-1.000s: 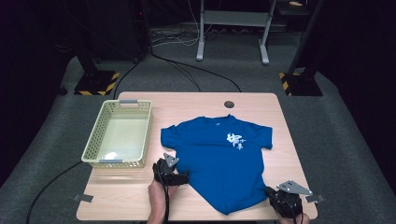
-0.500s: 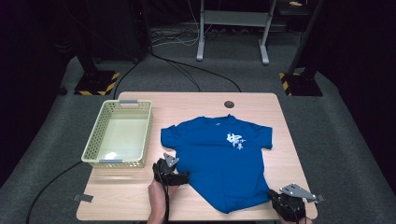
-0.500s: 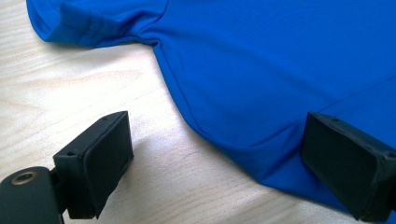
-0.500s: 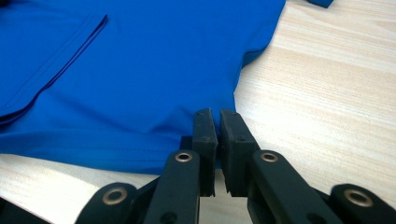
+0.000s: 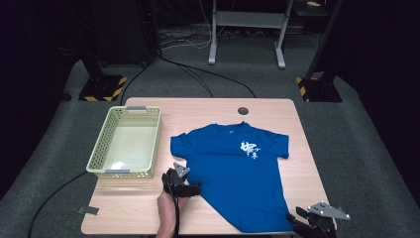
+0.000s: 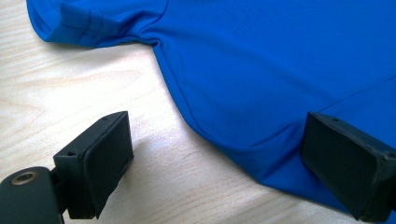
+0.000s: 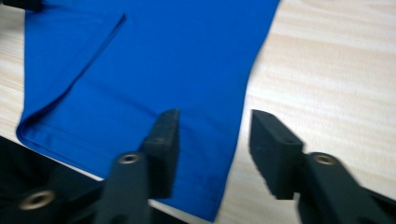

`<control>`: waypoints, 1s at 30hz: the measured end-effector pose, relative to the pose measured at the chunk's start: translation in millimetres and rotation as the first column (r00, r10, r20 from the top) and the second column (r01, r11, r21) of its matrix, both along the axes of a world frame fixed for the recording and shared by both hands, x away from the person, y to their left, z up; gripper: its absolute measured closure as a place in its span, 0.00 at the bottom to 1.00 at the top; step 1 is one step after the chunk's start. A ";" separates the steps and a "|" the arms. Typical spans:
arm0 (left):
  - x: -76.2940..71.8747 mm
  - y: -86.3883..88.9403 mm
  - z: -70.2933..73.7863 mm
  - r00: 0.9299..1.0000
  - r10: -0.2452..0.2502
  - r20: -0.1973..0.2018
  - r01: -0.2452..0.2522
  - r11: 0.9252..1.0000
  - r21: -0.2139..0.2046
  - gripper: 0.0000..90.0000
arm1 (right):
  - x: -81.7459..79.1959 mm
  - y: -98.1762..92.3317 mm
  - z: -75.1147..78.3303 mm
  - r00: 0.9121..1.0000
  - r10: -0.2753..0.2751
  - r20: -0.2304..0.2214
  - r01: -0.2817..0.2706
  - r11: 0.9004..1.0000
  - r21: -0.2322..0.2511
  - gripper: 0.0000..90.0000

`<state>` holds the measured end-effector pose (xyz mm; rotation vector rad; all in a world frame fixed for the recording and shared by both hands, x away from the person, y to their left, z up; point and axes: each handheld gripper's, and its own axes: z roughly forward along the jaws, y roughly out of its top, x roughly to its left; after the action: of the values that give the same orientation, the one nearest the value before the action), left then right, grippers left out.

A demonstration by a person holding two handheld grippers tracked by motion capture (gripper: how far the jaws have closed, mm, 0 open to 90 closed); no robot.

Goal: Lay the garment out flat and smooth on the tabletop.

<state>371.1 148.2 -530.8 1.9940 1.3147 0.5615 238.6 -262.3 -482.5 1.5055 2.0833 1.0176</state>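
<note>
Blue T-shirt [image 5: 237,173] lies flat mid-frame on the wooden table [image 5: 208,114] in the high view, a pale basket [image 5: 126,144] left of it. Left gripper [image 6: 215,158], in its own view, has jaws spread wide astride the shirt's side edge. Right gripper [image 7: 212,140], bottom centre, spreads its jaws over the hem corner.

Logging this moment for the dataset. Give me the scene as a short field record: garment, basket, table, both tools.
garment: blue T-shirt, spread flat, white print on chest
basket: pale yellow basket, left of shirt, nothing in it
table: light wood table, round hole near far edge
left tool: left tool, open, jaws straddling the shirt's side edge
right tool: right tool, open, over the shirt's hem edge, image blurred
</note>
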 end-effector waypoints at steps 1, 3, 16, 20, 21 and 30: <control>0.0 0.0 0.0 1.000 0.000 0.000 0.000 1.000 0.000 0.10 | 2.3 1.4 1.7 1.000 0.001 0.001 -0.001 1.000 -0.004 0.50; 0.1 0.1 0.0 1.000 0.000 0.000 0.000 1.000 0.000 0.10 | 10.1 4.9 2.4 1.000 -0.009 0.016 0.009 1.000 -0.019 0.39; 0.0 0.1 0.0 1.000 0.000 0.000 0.000 1.000 0.000 0.10 | 117.8 15.6 -34.8 0.999 -0.046 0.029 0.050 0.987 -0.154 0.05; -0.1 -0.1 0.0 1.000 0.000 0.001 0.000 1.000 0.000 0.10 | 133.0 9.0 -41.4 0.999 -0.051 -0.001 0.051 0.986 -0.161 0.03; 0.0 0.0 0.0 1.000 0.000 0.001 0.000 1.000 0.000 0.10 | 135.2 6.2 -43.2 0.999 -0.043 -0.008 0.042 0.989 -0.139 0.02; 0.3 0.1 0.4 1.000 -0.016 0.008 0.015 1.000 0.012 0.10 | 139.3 -7.3 -47.6 1.000 -0.026 0.009 0.027 0.994 -0.103 0.00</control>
<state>371.4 148.3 -530.3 2.0074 1.2927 0.5706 378.0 -269.7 -530.2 1.4720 2.0716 0.8902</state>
